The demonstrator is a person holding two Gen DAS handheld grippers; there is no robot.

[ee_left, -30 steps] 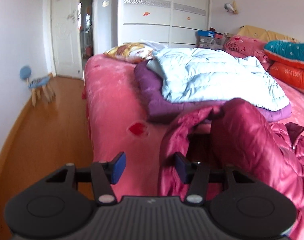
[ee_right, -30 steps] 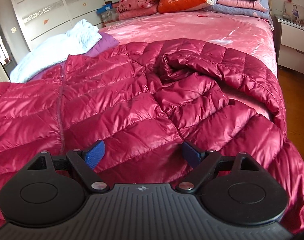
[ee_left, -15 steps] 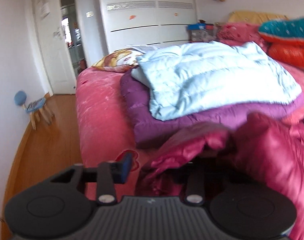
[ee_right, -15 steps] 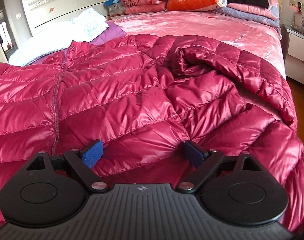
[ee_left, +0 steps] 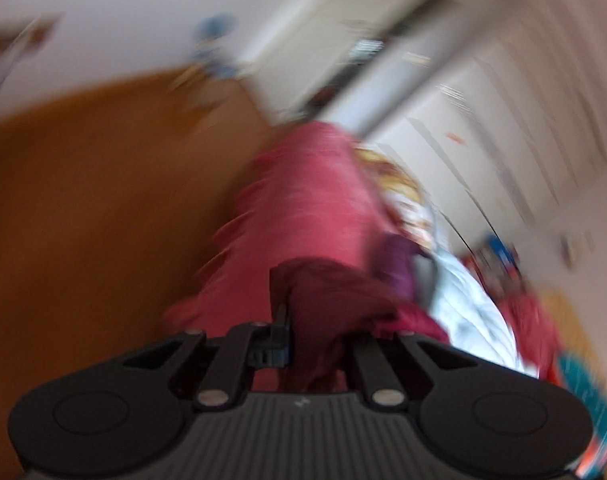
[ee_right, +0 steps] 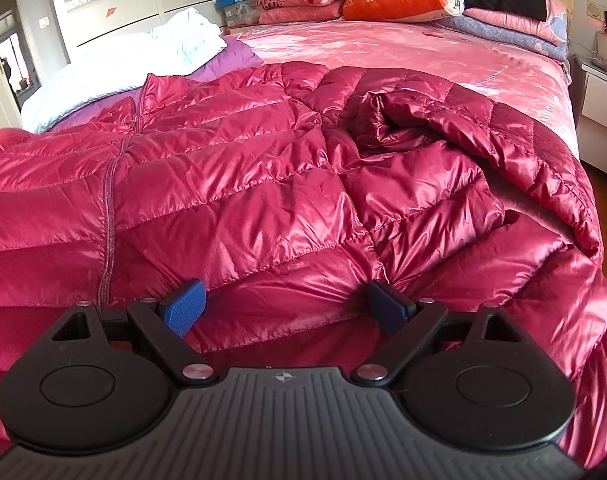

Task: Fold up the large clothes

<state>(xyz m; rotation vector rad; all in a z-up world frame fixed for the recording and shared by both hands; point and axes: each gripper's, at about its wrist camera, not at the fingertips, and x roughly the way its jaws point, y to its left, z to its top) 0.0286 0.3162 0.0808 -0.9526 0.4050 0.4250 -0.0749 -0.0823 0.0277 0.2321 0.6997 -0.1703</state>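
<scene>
While it lies flat, bed: pink-covered bed [ee_right: 443, 46] carries everything.
Jacket: big red quilted puffer jacket [ee_right: 243, 200] spread across bed's near half, one sleeve [ee_right: 443, 128] bunched up on the right.
Handling: prob. light, soft, puffy; shiny shell looks slippery, so pinch hem or cuff edge, not a fat panel.
L gripper: left gripper [ee_left: 303, 332] has jaws just closed tight, dark red fabric fold [ee_left: 331, 304] pinched between; view blurred.
R gripper: right gripper [ee_right: 283, 308] has jaws wide apart, nothing held, low over the hem.
</scene>
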